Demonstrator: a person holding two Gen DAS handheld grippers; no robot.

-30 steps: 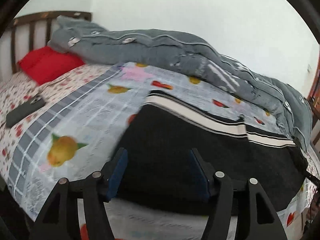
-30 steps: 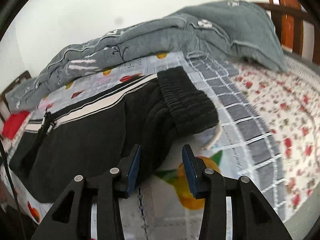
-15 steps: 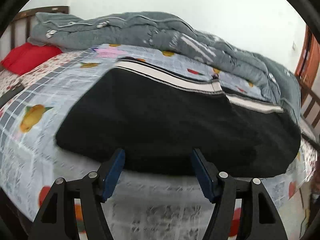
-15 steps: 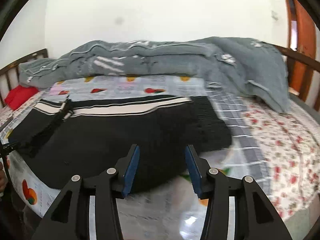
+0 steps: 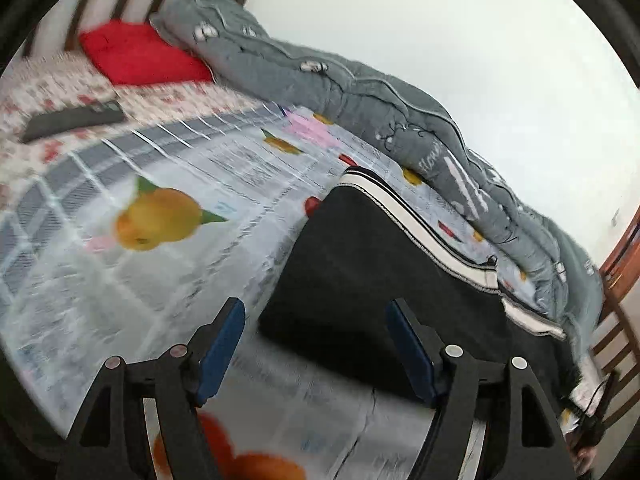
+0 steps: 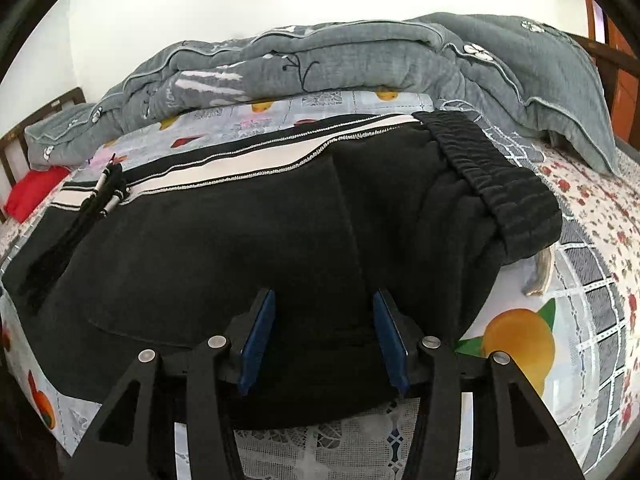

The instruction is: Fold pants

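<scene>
The left gripper (image 5: pixel 316 340) points downward and is rolled, so its view tilts; its blue pads (image 5: pixel 222 344) stand wide apart, the jaws having just been opening, with nothing pressed between them. The right gripper (image 6: pixel 324 336) also points down, its jaws narrower yet apart, likewise just opening, gripping nothing.

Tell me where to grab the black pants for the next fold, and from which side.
Probably the near long edge of the black pants, approached from the bed's front side. They lie flat lengthwise, ribbed waistband at the right end. The right gripper is open over that edge; the left gripper is open at the leg end.
</scene>
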